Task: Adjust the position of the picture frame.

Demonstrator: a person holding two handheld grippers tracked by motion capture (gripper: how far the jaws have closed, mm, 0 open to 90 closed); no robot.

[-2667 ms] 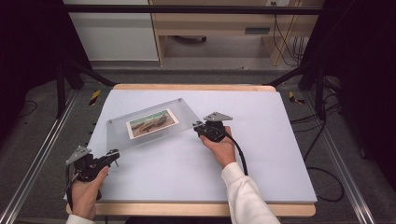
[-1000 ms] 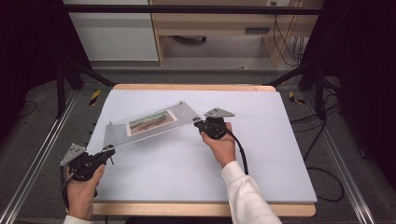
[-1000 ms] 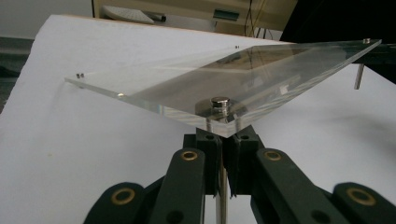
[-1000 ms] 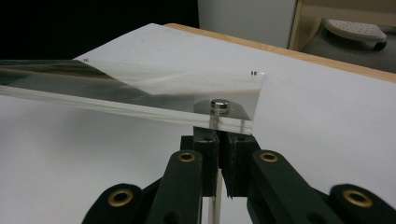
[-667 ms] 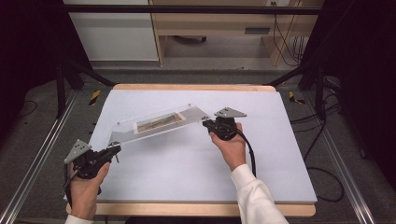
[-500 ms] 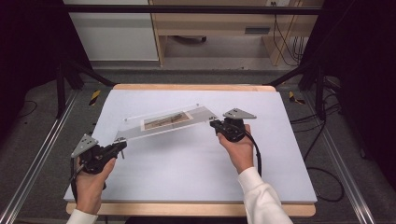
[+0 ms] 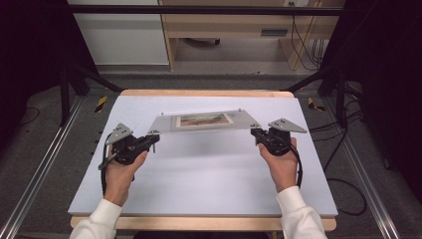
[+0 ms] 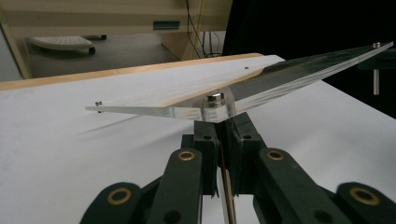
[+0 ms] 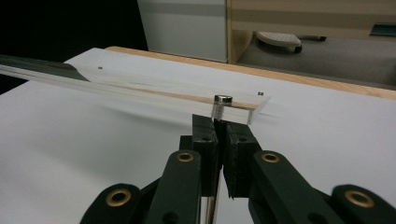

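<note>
Observation: the clear acrylic picture frame (image 7: 204,121), a flat transparent plate with a small landscape print sandwiched in it and metal standoff pins at its corners, was off the white-topped desk (image 7: 209,174) and carried between both grippers. 2.7 s earlier it lay flat toward the desk's far left, with only the right gripper at its right corner and the left gripper idle near the left edge. By 1.0 s earlier the left gripper had reached its near-left corner; since then the plate had risen and moved toward the middle of the desk. Judgement: the pick-up step looked complete, and the work in hand was now a two-handed carry or reposition. Left gripper (image 7: 149,139): fingers closed to a narrow slit on a corner standoff pin (image 8: 214,100), seen in the left gripper view, the plate tilting up and away from it. Right gripper (image 7: 257,133): fingers likewise nearly together, pinching the opposite standoff pin (image 9: 222,103) beneath the plate's corner. Pose: both hands were raised above the desk's middle band, well apart, each gripper pointing inward at the plate, forearms entering from the near edge, the grey triangular plates uppermost. Frame hung near-level between them, its shadow on the desk below.
</note>
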